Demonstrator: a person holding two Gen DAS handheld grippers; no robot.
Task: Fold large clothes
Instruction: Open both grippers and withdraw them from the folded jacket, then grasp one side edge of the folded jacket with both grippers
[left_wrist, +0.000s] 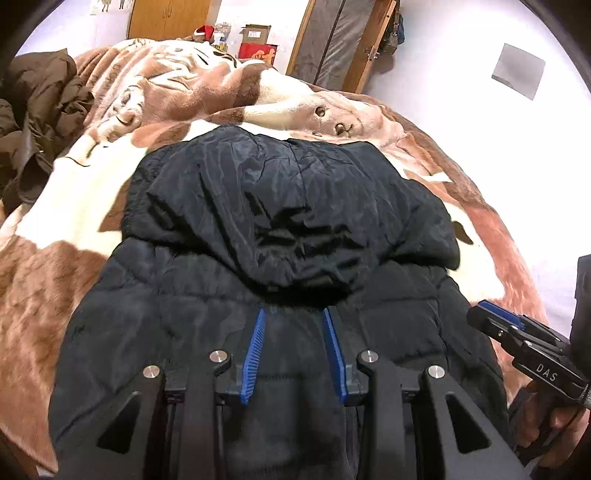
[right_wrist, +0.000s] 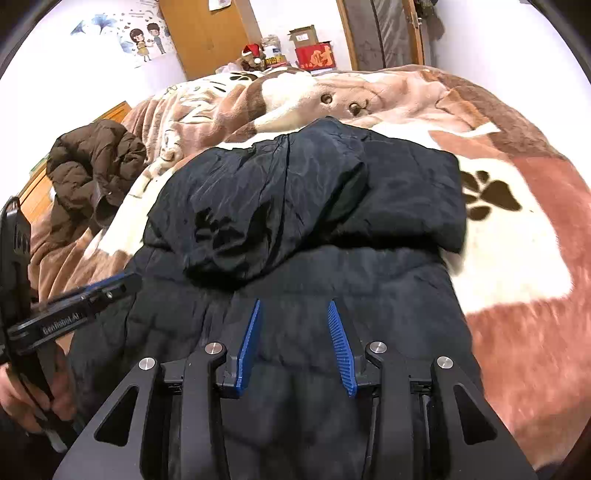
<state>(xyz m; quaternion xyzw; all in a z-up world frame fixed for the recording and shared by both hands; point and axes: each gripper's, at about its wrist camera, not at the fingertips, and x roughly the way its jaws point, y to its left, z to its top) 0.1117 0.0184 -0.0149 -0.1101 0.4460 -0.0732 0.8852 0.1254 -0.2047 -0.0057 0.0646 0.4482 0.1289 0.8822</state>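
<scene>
Surface: we see plush brown-and-cream dog-print blanket (left_wrist: 92, 206) | on it: puffy black quilted coat (right_wrist: 295, 206) | left gripper (left_wrist: 293, 314), right gripper (right_wrist: 293, 306): partly parted, empty above coat

Left wrist: close, angled down over black jacket (left_wrist: 280, 229) | Right wrist: same, slightly rightward | Shared: jacket, bed (right_wrist: 517, 229), far wall

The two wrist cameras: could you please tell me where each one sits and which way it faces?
Left wrist: behind the left gripper, looking down on the black jacket; right gripper and hand at right.
Right wrist: behind the right gripper, same jacket; left gripper at left.
Shared: jacket, patterned blanket, brown coat.
</scene>
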